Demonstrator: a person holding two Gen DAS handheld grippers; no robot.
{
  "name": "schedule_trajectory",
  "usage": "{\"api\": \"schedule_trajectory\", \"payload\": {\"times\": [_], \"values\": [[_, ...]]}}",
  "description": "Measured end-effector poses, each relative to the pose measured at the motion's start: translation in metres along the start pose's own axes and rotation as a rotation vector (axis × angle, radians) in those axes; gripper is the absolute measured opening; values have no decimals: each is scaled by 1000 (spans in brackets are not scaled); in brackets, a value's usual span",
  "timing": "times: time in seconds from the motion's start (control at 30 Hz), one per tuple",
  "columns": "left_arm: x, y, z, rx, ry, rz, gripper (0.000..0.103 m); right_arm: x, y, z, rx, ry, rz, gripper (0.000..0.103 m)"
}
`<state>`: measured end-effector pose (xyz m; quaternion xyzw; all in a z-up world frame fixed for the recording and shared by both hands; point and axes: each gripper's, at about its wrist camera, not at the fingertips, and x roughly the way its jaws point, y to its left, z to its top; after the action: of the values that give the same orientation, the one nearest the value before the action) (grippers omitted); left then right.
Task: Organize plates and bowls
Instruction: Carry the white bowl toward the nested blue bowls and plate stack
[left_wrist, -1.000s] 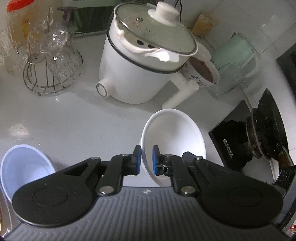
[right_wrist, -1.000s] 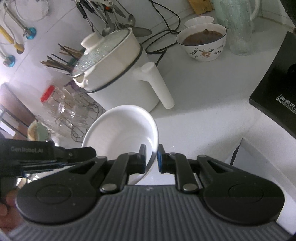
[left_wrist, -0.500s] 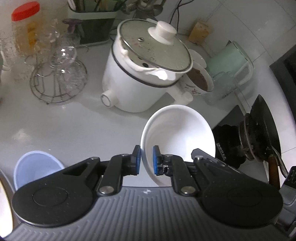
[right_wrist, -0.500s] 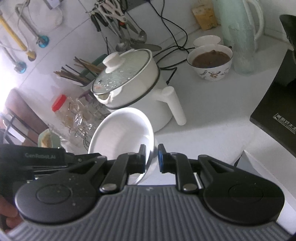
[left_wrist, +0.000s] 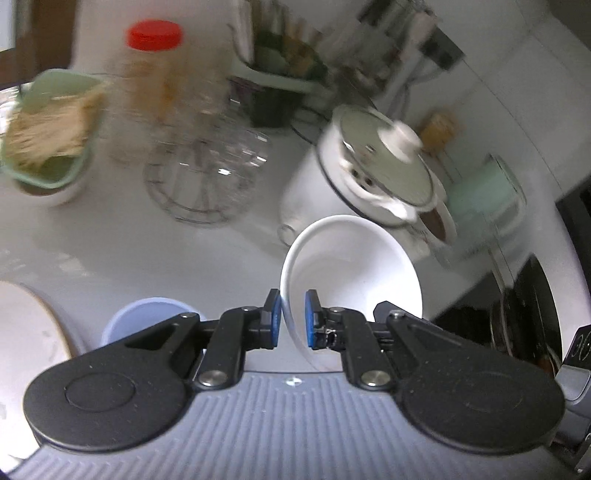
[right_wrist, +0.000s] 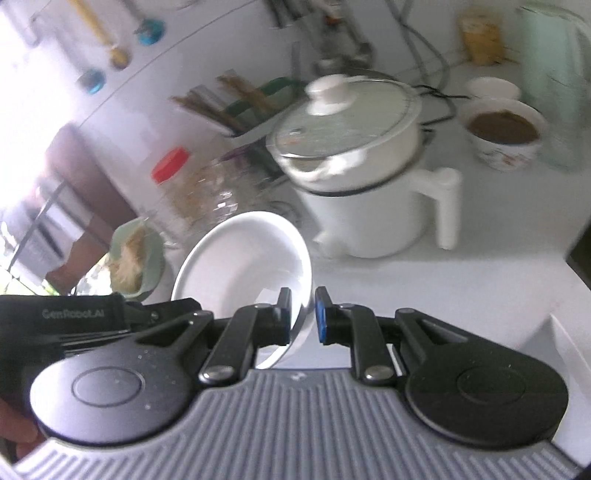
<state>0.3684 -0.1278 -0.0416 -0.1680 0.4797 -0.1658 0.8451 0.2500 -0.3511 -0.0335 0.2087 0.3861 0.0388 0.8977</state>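
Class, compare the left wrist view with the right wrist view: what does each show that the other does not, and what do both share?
Left only: a pale blue bowl on the counter and black cookware at the right edge.
Right only: tools hanging on the wall and the pot's handle.
Both: a white bowl clamped by its rim in that view's hand-held gripper, the lidded white pot, and the red-capped jar.

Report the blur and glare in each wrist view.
Left wrist view: background smeared by motion, the red-lidded jar and white pot soft; the left gripper and its white bowl stay sharp. Right wrist view: similar smear, plus blown-out window glare at the upper left; the right gripper stays crisp.
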Motion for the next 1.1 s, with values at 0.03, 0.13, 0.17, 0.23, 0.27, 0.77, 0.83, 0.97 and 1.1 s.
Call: {"api": "schedule_trajectory", "payload": {"times": [0.03,0.13,0.17,0.23,0.27,0.77,0.83,0.97,1.1], "values": [[-4,7,-1,-14,-11,13,14,4,6,0,-15,11,10,17],[-13,27,-6,-51,-38,48,14,16,26,-1,-61,50,42,17],[-16,33,-8,-61,-43,58,14,20,30,-3,-75,62,52,17],[-20,44,-13,-78,-53,95,14,28,41,-5,-98,93,70,17],[-21,51,-17,-85,-56,110,14,33,46,-7,-106,109,78,17],[-7,110,-46,-178,9,223,14,80,83,-45,-220,274,97,17],[-4,109,-50,-160,22,246,14,86,84,-47,-222,290,91,17],[1,114,-54,-180,43,249,14,89,86,-51,-246,291,78,17],[0,116,-56,-194,39,269,14,91,85,-53,-246,304,89,17]]}}
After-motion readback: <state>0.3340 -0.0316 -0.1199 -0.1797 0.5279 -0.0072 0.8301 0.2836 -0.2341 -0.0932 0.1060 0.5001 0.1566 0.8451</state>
